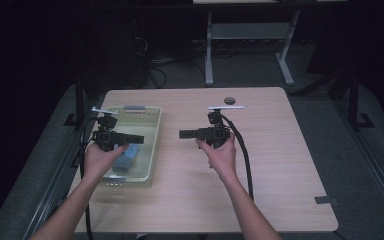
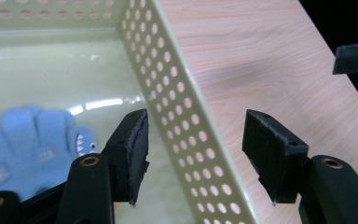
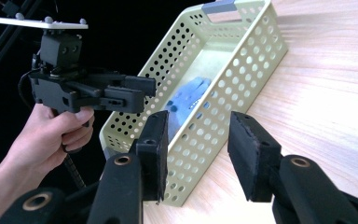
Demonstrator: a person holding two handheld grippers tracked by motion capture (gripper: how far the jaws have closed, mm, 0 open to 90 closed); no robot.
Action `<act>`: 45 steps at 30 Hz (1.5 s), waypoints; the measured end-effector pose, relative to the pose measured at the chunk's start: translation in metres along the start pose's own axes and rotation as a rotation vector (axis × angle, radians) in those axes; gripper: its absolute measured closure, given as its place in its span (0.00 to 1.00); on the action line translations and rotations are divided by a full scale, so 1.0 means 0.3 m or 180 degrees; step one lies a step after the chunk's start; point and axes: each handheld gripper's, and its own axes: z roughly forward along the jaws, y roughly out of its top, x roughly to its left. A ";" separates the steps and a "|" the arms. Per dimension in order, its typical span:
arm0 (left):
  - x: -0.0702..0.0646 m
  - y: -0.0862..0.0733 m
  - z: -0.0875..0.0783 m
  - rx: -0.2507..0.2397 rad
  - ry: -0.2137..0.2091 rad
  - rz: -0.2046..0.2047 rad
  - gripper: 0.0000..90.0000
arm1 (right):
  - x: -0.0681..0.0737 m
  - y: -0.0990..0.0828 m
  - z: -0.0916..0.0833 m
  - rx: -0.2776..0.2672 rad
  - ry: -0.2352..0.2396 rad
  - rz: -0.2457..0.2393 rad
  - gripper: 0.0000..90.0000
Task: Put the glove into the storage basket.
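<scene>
The blue plush toy (image 2: 25,149) lies inside the pale green perforated basket (image 1: 152,150) on the worktop (image 1: 270,160). Both the left gripper (image 2: 193,144) and the right gripper (image 3: 198,149) have their fingers apart, empty. The left gripper's fingers straddle the basket's wall, so a careless dip could snag it and drag the basket.
</scene>
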 end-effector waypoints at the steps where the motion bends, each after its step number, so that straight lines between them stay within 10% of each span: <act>1: -0.005 0.002 0.001 -0.0011 -0.0009 0.0013 0.45 | -0.003 0.000 -0.005 -0.0002 -0.0010 0.0002 0.64; 45: -0.222 0.032 0.123 -0.0121 -0.0369 0.0325 0.36 | -0.115 -0.047 -0.263 -0.0269 -0.0200 0.0110 0.57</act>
